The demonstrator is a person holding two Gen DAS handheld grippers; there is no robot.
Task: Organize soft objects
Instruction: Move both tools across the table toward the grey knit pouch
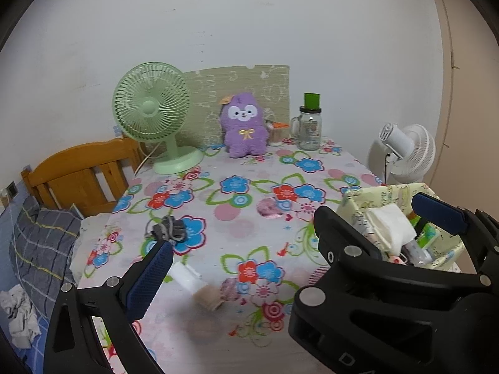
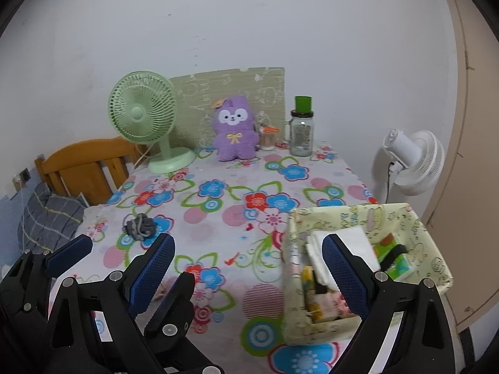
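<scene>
the left gripper (image 1: 293,243) and the right gripper (image 2: 249,268) both hover above the near part of the table (image 2: 237,187), jaws spread wide, nothing between the blue pads. in the left wrist view, a small beige-and-white rolled item (image 1: 199,290) lies on the floral cloth just ahead of the left gripper's left finger; what it is cannot be told. at the near right corner stands a fabric basket (image 2: 430,243) holding white folded cloth (image 2: 358,243) and assorted packets. a grey scrunchie (image 2: 138,226) lies on the cloth toward the left edge, well apart from the basket. at the far edge, a purple plush toy (image 2: 234,132) sits upright against a patterned board, between a green desk fan (image 2: 142,109) and a glass jar (image 2: 301,137).
</scene>
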